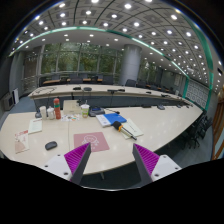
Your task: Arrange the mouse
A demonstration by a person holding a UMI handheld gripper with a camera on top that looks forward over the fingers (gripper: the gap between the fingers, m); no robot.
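A small dark mouse [51,145] lies on the pale table [160,125], to the left of and a little beyond my left finger. A pink mouse mat [93,141] rests flat just ahead of the left fingertip, to the right of the mouse. My gripper [111,148] hangs above the table's near edge, open, with nothing between its magenta pads [77,157]. The mouse and the mat lie apart.
Blue items and papers [113,120] lie farther up the table, right of centre. Bottles [57,110] and a white box [35,126] stand at the left, with a printed sheet [21,141] near the left edge. Dark chairs [200,128] line the right side.
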